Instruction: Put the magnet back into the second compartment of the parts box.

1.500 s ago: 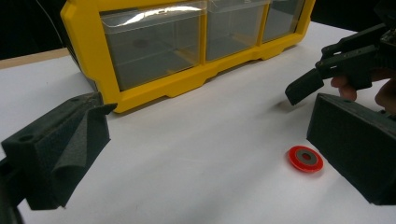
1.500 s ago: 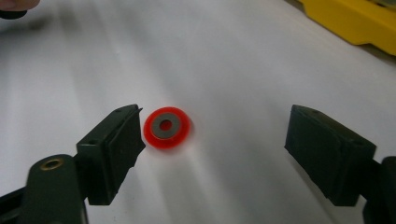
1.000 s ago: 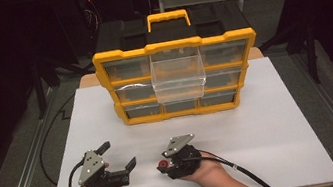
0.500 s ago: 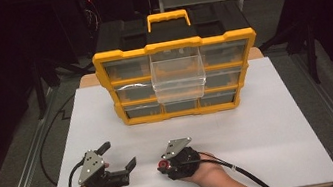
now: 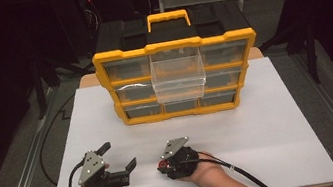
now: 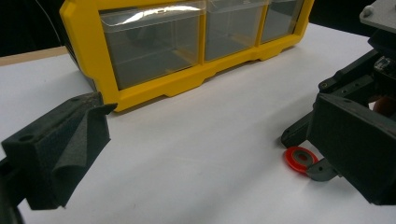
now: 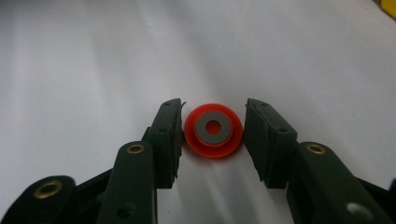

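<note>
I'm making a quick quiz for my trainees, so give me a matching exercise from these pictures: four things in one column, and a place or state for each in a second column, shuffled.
Things:
1. small red plastic ring with a grey centre
2. clear plastic drawer
3. yellow carry handle
4. left gripper

Places or states:
A. pulled out from the middle of the yellow plastic organizer
B. jaws spread wide, nothing between them
C. flat on the white table top between the right gripper jaws
D. on top of the organizer, upright

Pairs: 1-C, 2-A, 3-D, 4-B
</note>
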Demonstrator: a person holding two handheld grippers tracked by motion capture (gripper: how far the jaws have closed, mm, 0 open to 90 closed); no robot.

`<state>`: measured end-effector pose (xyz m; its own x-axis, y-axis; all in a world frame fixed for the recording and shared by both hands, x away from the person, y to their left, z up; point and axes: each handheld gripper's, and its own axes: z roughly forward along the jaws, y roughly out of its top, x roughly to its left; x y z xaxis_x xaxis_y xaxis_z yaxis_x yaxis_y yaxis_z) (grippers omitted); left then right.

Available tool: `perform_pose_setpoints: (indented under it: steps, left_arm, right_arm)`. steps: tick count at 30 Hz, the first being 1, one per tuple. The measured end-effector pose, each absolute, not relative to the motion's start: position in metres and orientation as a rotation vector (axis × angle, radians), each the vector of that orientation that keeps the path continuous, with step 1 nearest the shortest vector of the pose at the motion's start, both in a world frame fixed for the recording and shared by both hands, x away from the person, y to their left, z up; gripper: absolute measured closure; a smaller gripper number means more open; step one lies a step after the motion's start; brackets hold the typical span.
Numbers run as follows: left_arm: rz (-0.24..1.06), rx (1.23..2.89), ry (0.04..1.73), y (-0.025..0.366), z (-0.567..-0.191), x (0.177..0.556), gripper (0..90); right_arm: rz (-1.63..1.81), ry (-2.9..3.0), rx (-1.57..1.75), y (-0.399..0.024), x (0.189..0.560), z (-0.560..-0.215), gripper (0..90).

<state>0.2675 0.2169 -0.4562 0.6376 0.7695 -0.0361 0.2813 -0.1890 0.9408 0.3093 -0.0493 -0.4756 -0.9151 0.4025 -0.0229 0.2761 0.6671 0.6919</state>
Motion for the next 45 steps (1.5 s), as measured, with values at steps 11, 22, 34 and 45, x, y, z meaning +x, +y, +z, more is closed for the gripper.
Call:
perform_pose_setpoints:
  steps: [11, 22, 34, 45]
  left_arm:
    - [0.552, 1.758, 0.85, 0.217, -0.456, 0.268, 0.5]
    - [0.553, 1.75, 0.849, 0.217, -0.456, 0.268, 0.5]
    - [0.555, 1.755, 0.846, 0.216, -0.456, 0.268, 0.5]
    - [0.554, 1.751, 0.845, 0.217, -0.456, 0.268, 0.5]
  right_arm:
    - [1.081, 2.704, 0.558, -0.05, 0.309, -0.475, 64.6]
    - [1.133, 2.692, 0.545, -0.057, 0.309, -0.471, 64.6]
    - [1.149, 2.666, 0.556, -0.08, 0.303, -0.46, 64.6]
    - [1.139, 2.64, 0.592, -0.113, 0.303, -0.452, 64.5]
